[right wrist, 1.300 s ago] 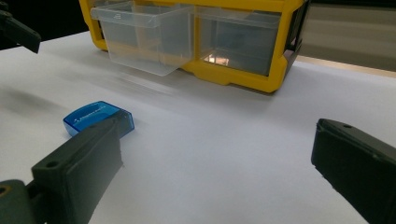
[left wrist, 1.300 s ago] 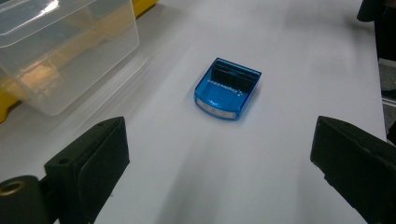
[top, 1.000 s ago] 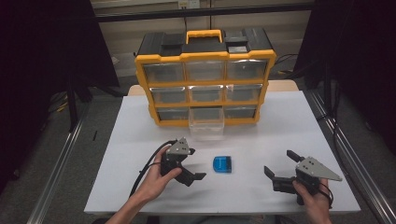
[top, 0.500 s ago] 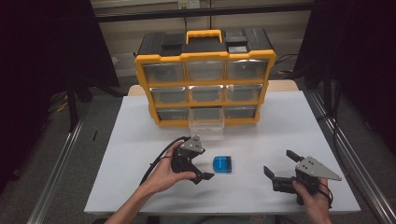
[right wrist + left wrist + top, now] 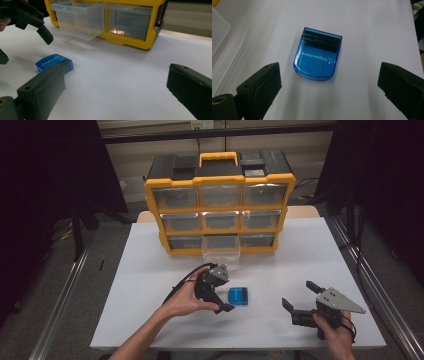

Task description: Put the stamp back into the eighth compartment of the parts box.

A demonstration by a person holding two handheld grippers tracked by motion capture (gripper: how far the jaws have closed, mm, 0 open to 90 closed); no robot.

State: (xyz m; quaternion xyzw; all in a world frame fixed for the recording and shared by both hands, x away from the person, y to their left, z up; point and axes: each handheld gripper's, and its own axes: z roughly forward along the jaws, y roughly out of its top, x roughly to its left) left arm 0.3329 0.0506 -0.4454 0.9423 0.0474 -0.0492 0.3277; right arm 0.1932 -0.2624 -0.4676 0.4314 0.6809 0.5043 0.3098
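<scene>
Blue and see-through, a small plastic case (image 5: 317, 55) lies flat on the white table (image 5: 150, 270), white lettering across its lid and a darker hinge strip along its far edge. The left gripper (image 5: 223, 296) hangs just beside it, jaws spread wide, one to each side of the case and neither touching it. A hand (image 5: 186, 299) holds that gripper from the left. Behind them a clear drawer (image 5: 221, 254) sticks out of the bottom row of a yellow parts cabinet (image 5: 220, 205) with a black top. Well to the right, the right gripper (image 5: 299, 299) sits low over bare table, jaws also wide apart and holding nothing.
</scene>
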